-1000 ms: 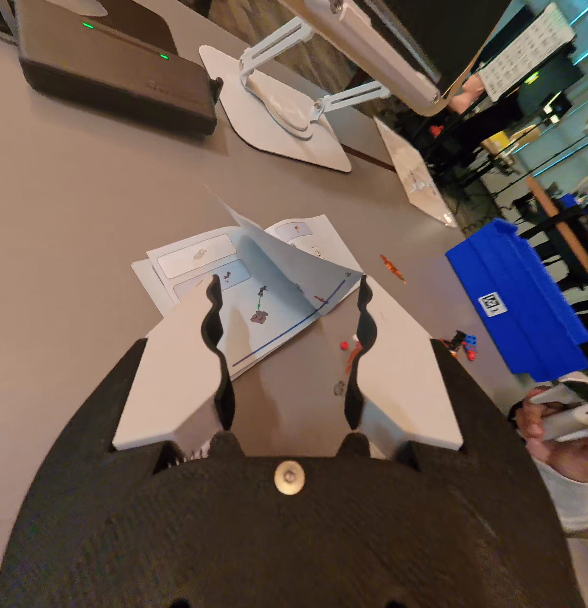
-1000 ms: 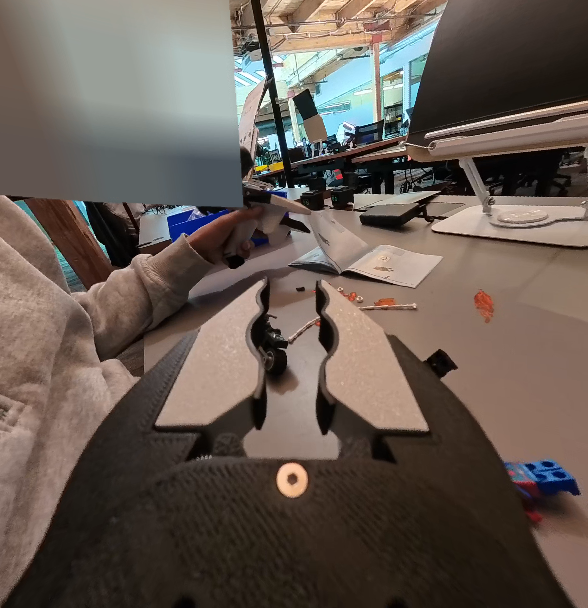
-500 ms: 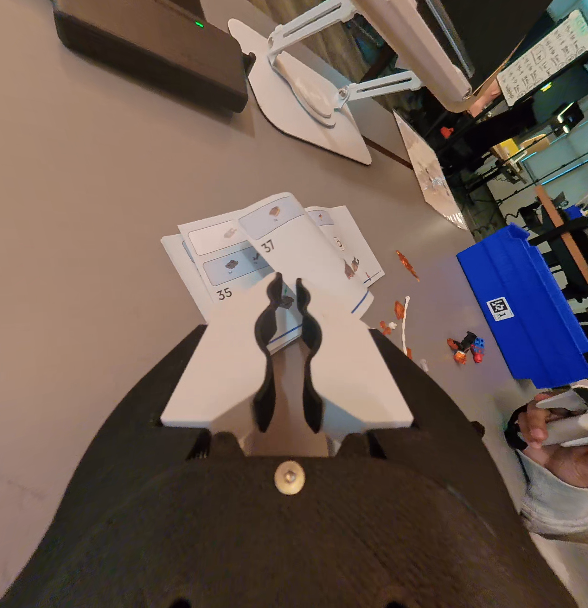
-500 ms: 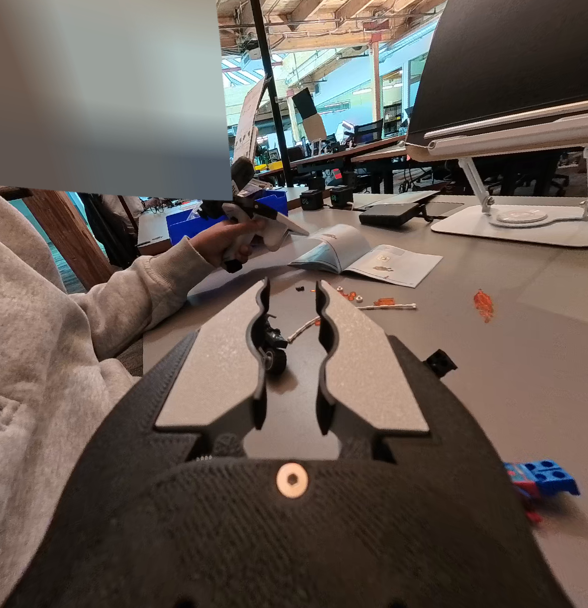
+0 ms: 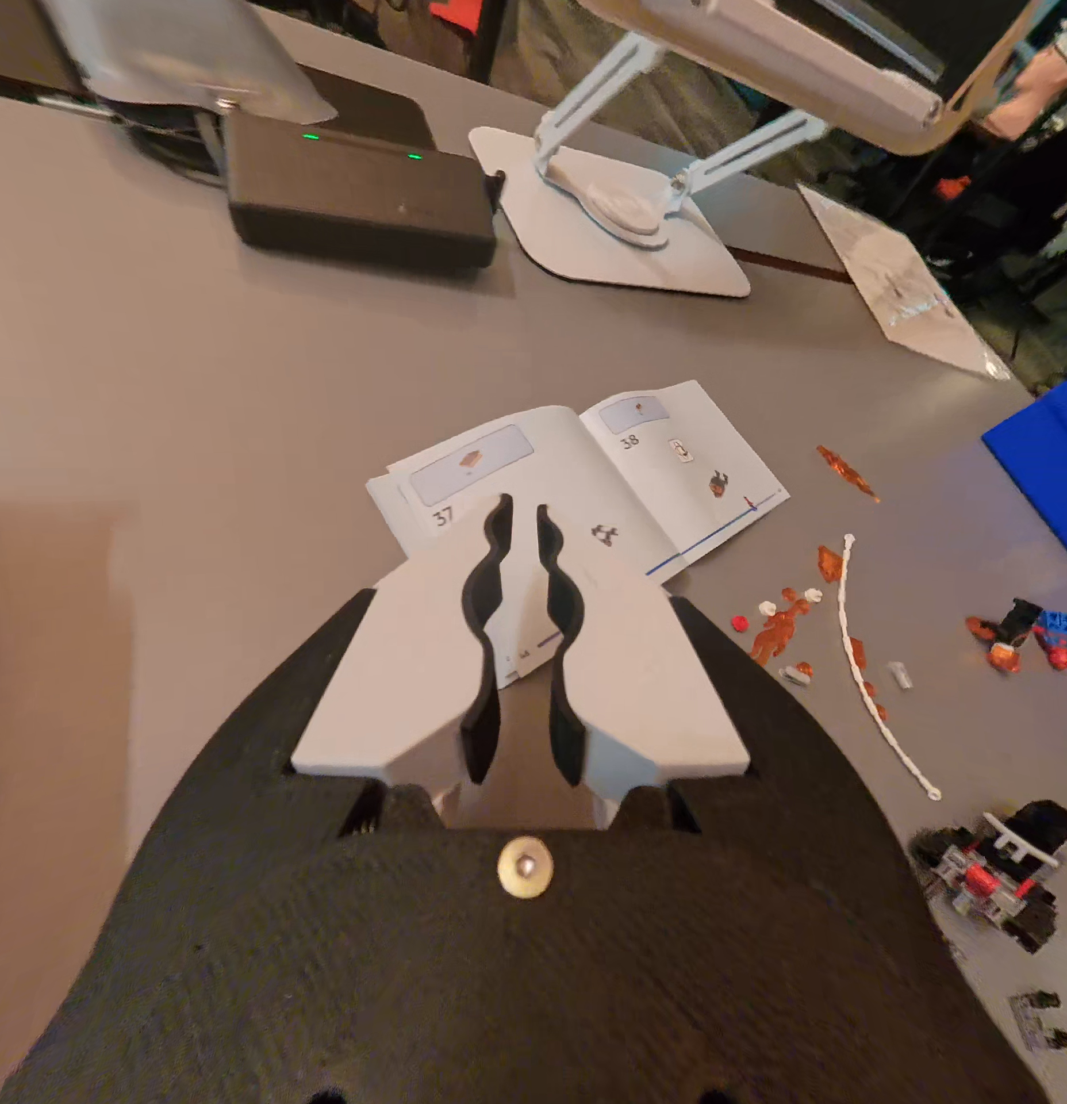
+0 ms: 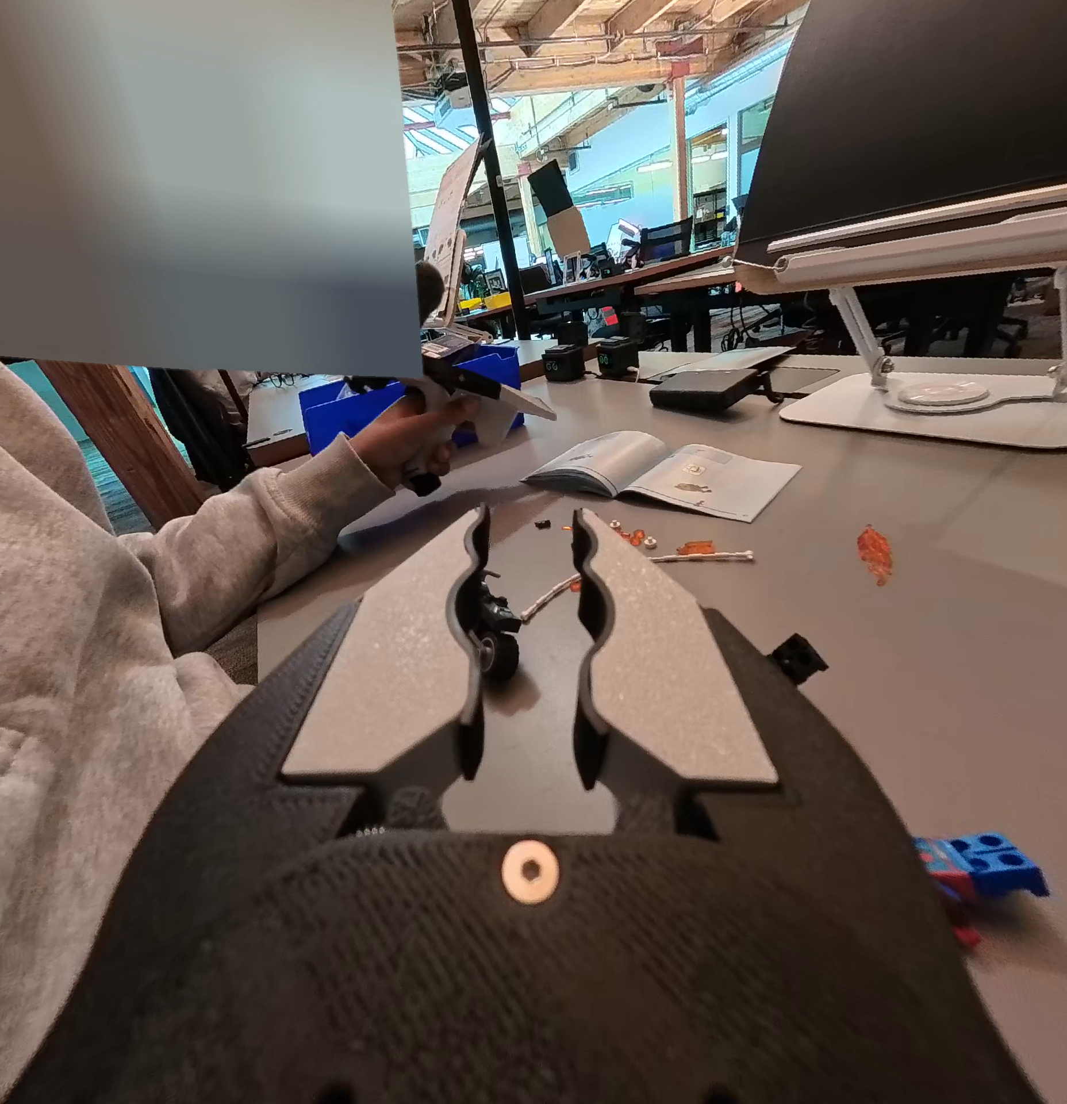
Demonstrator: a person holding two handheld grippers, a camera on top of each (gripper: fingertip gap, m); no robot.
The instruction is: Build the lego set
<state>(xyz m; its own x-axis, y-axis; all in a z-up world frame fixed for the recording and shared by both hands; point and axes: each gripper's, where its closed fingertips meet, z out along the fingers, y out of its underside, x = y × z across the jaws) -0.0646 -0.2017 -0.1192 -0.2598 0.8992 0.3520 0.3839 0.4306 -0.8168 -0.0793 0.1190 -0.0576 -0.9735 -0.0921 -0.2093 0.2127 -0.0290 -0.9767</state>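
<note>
The open instruction booklet [image 5: 609, 478] lies flat on the grey table [image 5: 220, 418]. My left gripper [image 5: 524, 508] hovers over its near page, jaws almost together and empty. In the right wrist view it [image 6: 507, 406] is raised in a hand left of the booklet [image 6: 668, 475]. My right gripper [image 6: 531, 517] is open low over the table, with a small black wheeled Lego model [image 6: 495, 633] between the fingers, against the left one. The model [image 5: 991, 872] also shows at lower right. Loose orange pieces [image 5: 779, 627], a white chain [image 5: 865, 675] and a blue-red figure [image 5: 1051, 633] lie right of the booklet.
A blue bin [image 5: 1045, 460] stands at the right edge. A white laptop stand [image 5: 615, 233] and a black box [image 5: 358, 197] sit at the back. A blue-red brick piece [image 6: 985, 866] and a small black piece [image 6: 797, 657] lie right of my right gripper. The left gripper's tips are roughly 35 cm from the right gripper's. My right gripper is the nearer one to the blue-red figure [image 5: 1051, 633]: about 15 cm, against 40 cm.
My left gripper went from wide open to nearly shut and pulled back. The lifted booklet page has fallen flat onto a new spread. The right gripper has stayed in place.
</note>
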